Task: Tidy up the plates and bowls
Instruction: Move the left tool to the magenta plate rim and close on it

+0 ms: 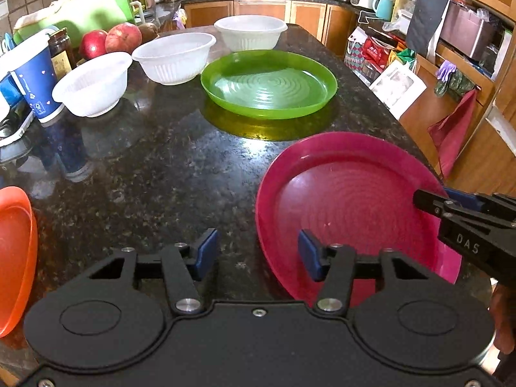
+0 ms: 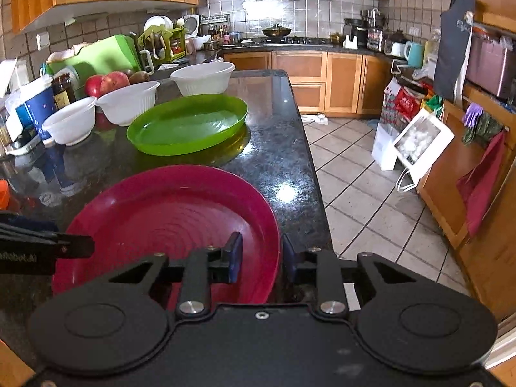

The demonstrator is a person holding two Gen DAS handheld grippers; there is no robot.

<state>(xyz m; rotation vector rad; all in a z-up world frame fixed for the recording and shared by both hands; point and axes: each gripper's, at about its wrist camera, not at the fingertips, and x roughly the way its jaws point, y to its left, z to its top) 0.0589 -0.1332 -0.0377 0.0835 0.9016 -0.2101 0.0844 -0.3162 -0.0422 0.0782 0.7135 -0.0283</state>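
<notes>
Here, a dark speckled granite tabletop fills both wrist views. A magenta plate lies nearest the cameras, at about 5 o'clock in the left wrist view. The right gripper straddles that plate's right rim — one blue pad inside the rim, the other outside — but a gap shows on each side, so the jaws are not yet pressing on it. The left gripper hangs spread apart at the plate's left edge, grasping nothing; its right pad sits over the rim and its left pad over bare tabletop.

Beyond, at 12 o'clock, a lime green plate rests flat on the tabletop. Three white ribbed bowls stand upright in a diagonal row at 10 to 11 o'clock: a small bowl, a middle bowl and a far bowl. An orange plate shows at 9 o'clock. Pomegranates and a blue paper cup sit behind the bowls.
</notes>
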